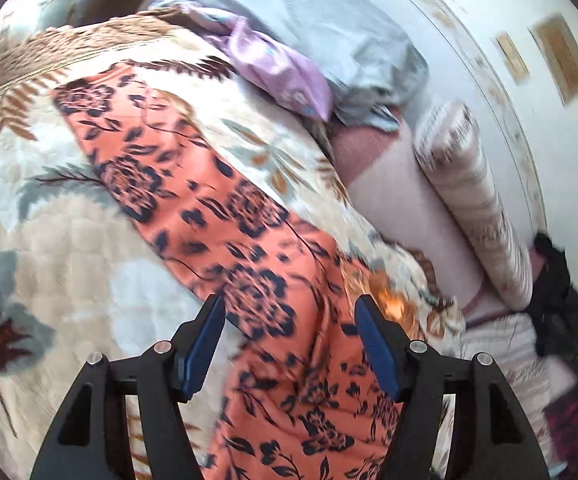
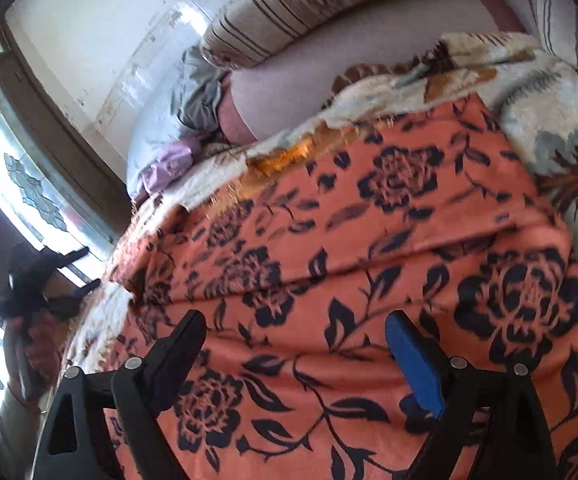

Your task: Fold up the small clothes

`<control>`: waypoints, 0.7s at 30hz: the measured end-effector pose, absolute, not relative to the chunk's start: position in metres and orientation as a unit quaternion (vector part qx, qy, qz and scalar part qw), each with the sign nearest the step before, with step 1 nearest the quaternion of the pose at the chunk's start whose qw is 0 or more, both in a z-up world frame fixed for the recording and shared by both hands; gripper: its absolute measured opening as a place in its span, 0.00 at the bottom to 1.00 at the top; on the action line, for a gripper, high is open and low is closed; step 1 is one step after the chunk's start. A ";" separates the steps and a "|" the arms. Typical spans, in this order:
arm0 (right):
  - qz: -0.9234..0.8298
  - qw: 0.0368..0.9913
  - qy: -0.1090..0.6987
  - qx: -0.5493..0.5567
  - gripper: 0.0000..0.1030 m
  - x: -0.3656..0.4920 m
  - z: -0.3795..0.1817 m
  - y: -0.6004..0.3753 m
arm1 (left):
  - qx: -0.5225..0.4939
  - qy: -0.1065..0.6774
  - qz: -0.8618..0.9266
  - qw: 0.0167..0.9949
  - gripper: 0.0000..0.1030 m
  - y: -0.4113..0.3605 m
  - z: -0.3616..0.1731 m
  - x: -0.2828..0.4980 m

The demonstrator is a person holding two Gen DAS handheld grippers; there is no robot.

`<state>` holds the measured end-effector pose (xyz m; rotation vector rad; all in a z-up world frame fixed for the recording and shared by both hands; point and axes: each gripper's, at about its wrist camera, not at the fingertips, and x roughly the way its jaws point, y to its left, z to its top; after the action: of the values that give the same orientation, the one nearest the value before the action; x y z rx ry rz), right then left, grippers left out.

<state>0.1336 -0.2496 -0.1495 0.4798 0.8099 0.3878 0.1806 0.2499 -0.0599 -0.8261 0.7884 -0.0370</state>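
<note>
An orange cloth with dark blue flowers (image 1: 249, 216) lies spread in a long strip across the bed's cream leaf-print cover (image 1: 49, 208). My left gripper (image 1: 289, 304) hovers over the near part of that cloth, jaws apart, nothing between the blue pads. In the right wrist view the same orange cloth (image 2: 369, 260) fills the middle, with a fold line running across it. My right gripper (image 2: 297, 320) stands wide open just above it, holding nothing. At the left edge of that view a hand (image 2: 21, 360) holds the other gripper, blurred.
A pale blue pillow (image 1: 321, 28) and a lilac cloth (image 1: 277, 64) lie at the bed's far end. A striped bolster (image 1: 477, 200) runs along the white wall (image 1: 489, 0). A black garment (image 1: 557, 292) sits by the bolster's end. A bright window (image 2: 29, 184) stands at left.
</note>
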 end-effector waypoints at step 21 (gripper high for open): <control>0.204 0.867 0.387 0.240 0.98 0.138 -0.154 -0.249 | -0.490 0.352 0.127 0.787 0.65 0.410 -0.134 0.262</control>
<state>0.1385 -0.2494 -0.1536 0.5019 0.8095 0.4265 0.2621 0.4095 -0.1342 -1.0568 0.7595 0.2732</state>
